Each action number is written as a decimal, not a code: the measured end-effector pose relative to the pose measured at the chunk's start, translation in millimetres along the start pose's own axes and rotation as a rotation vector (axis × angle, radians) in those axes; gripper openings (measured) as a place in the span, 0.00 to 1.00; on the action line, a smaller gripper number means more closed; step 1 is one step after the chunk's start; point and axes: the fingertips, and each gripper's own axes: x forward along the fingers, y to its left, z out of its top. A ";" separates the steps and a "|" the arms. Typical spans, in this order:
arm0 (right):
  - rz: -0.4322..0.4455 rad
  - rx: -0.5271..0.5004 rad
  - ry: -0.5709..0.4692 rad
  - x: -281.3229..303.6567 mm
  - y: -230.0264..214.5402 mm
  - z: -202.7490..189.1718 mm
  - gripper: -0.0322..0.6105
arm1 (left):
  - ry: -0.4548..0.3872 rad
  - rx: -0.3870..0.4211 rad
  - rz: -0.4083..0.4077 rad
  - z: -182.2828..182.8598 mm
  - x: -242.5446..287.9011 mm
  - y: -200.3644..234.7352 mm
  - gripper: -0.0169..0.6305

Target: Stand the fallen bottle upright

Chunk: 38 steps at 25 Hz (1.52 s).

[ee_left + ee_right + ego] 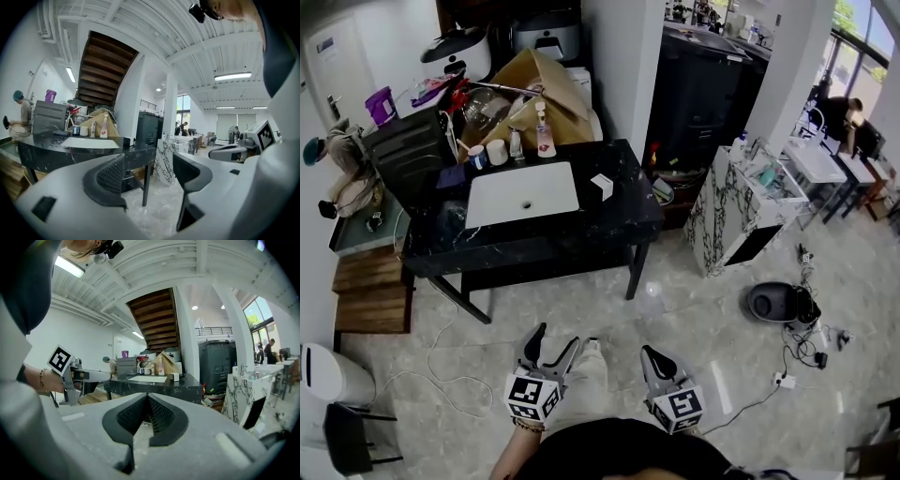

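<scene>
Black table (623, 223) on pale floor (703, 314), cluttered room. Upright bottles (546, 131) at table's back edge; fallen bottle not discernible. Left gripper (553, 339) spread, right gripper (652, 356) pressed together, both empty.

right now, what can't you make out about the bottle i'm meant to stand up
Fallen bottle: none clearly lying down; a pale shape on the floor is too faint in the head view to name.
Bottles on the table: too small in every view to tell contents.
Floor under it: hidden by the tabletop.
</scene>
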 end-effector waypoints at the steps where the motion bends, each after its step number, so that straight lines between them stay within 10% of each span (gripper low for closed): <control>1: -0.004 -0.003 -0.001 8.9 -5.8 3.6 0.06 | 0.001 0.003 -0.008 3.5 11.0 4.7 0.49; 24: -0.115 0.001 -0.037 240.2 -163.8 91.3 0.06 | -0.024 0.021 -0.146 106.4 271.3 133.6 0.49; 38: -0.148 0.055 0.051 284.0 -209.7 73.8 0.06 | 0.051 0.027 -0.197 109.0 365.2 163.8 0.49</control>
